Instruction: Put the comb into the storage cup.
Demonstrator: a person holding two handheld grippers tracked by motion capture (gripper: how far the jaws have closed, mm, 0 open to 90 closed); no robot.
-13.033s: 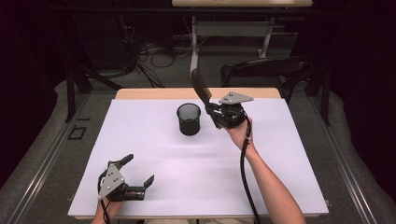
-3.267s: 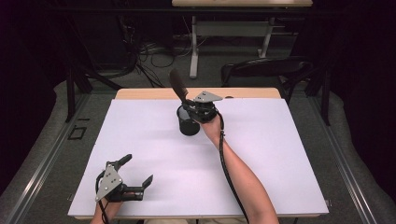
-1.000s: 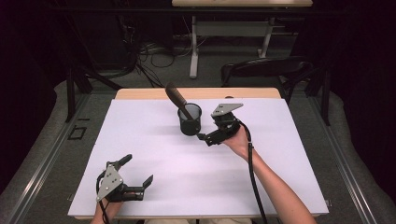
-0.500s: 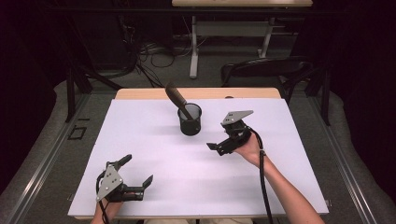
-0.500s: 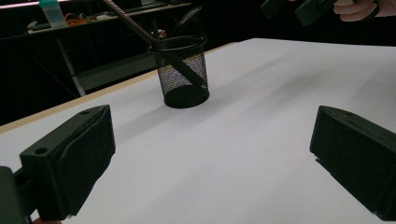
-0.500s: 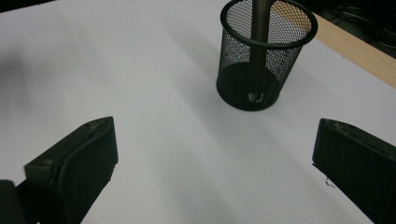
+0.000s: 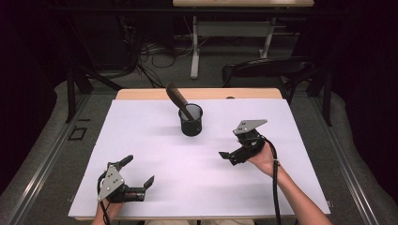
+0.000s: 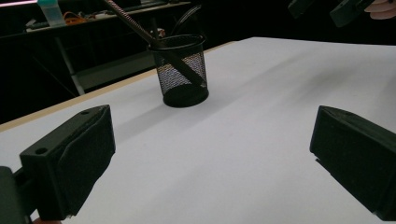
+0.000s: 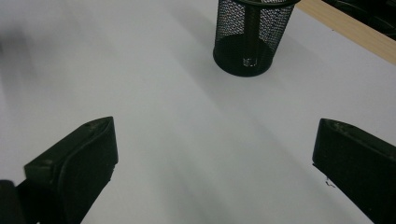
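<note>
The left hand-held gripper point(image 7: 135, 174) is black, with two blocky jaws that have rounded corners; one jaw shows a small round hole near its tip. A grey three-cornered plate with small dark holes is fixed on top of it, and a thin black cable loops from its rear. The right hand-held gripper point(image 7: 230, 157) is the same build: black body, grey perforated triangular plate, and a black cable trailing along the person's forearm. Both forearms are bare, no sleeves showing.
</note>
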